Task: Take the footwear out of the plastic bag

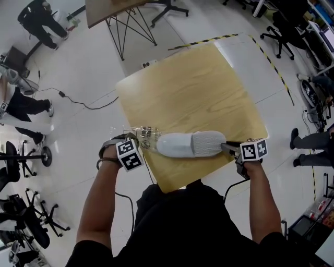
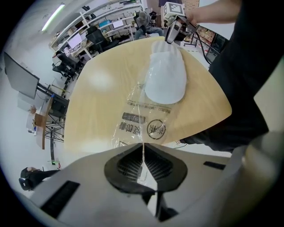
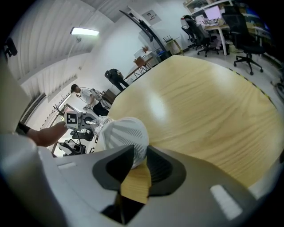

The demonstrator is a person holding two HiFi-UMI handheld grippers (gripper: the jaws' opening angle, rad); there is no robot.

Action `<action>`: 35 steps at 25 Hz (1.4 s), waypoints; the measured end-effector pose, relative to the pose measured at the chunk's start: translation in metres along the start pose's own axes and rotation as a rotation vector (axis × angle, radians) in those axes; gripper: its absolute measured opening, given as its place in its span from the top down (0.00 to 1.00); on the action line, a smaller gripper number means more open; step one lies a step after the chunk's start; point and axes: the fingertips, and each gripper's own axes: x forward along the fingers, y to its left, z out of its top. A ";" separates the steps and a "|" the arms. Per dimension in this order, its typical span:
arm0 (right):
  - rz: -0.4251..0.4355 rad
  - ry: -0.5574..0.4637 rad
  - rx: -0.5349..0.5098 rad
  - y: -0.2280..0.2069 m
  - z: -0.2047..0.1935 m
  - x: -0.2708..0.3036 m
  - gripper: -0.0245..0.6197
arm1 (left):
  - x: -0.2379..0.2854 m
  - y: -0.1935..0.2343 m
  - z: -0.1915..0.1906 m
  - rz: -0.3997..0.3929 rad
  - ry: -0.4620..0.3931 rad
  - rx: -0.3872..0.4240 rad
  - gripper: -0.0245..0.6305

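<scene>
A white slipper (image 1: pixel 190 144) lies on its side near the front edge of the round-cornered wooden table (image 1: pixel 198 88). A clear printed plastic bag (image 2: pixel 142 119) stretches from the slipper's (image 2: pixel 166 77) near end towards my left gripper (image 2: pixel 143 150), which is shut on the bag's edge. I cannot tell whether the slipper's tip is inside the bag. In the head view the left gripper (image 1: pixel 136 142) points straight down at the crumpled bag (image 1: pixel 146 135). My right gripper (image 3: pixel 138 155) is shut on the slipper's (image 3: pixel 124 133) other end, and shows at the right (image 1: pixel 228 148).
The table's front edge (image 1: pixel 172 185) is close to the slipper. Office chairs (image 1: pixel 23 219) and a seated person (image 1: pixel 21 104) are at the left, a cable (image 1: pixel 78 101) crosses the floor, and a second table (image 1: pixel 112 10) stands beyond.
</scene>
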 end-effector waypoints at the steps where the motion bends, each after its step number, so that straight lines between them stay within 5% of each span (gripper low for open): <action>1: -0.001 0.004 -0.002 -0.001 0.000 0.001 0.82 | -0.001 0.001 -0.003 0.003 0.004 -0.002 0.94; 21: -0.015 -0.004 -0.011 -0.007 0.000 -0.006 0.82 | -0.062 0.102 -0.041 0.312 0.065 -0.199 0.95; 27: -0.005 -0.016 -0.016 -0.005 -0.002 -0.009 0.82 | -0.088 0.122 0.021 0.367 -0.038 -0.225 0.95; 31: -0.001 -0.026 -0.018 -0.001 -0.001 -0.007 0.82 | -0.081 0.112 0.088 0.294 -0.157 -0.255 0.95; 35: -0.001 -0.036 -0.018 0.000 0.002 -0.008 0.82 | -0.052 0.093 0.153 0.211 -0.186 -0.200 0.95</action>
